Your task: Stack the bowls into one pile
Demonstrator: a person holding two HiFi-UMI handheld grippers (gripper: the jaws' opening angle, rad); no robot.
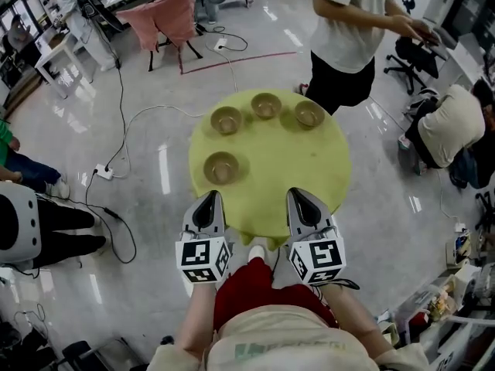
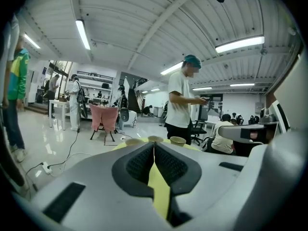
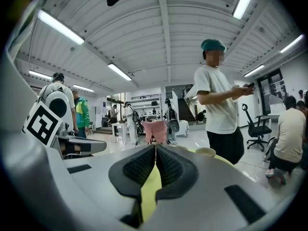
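Several tan bowls rest upright and apart on the round yellow-green table (image 1: 286,161): one near the front left (image 1: 221,167), and three along the far edge, at the left (image 1: 226,119), middle (image 1: 266,104) and right (image 1: 308,114). My left gripper (image 1: 209,198) hovers at the table's near edge, shut with nothing in it. My right gripper (image 1: 300,198) hangs beside it, also shut and empty. In the left gripper view the jaws (image 2: 154,144) meet, with bowl rims (image 2: 177,140) just beyond. In the right gripper view the jaws (image 3: 155,148) touch, and one bowl (image 3: 205,151) shows.
A person in a white shirt (image 1: 348,22) stands just behind the table's far side. Cables and a power strip (image 1: 103,171) lie on the floor at the left. A pink-draped chair (image 1: 166,18) stands farther back; a seated person (image 1: 448,126) is at the right.
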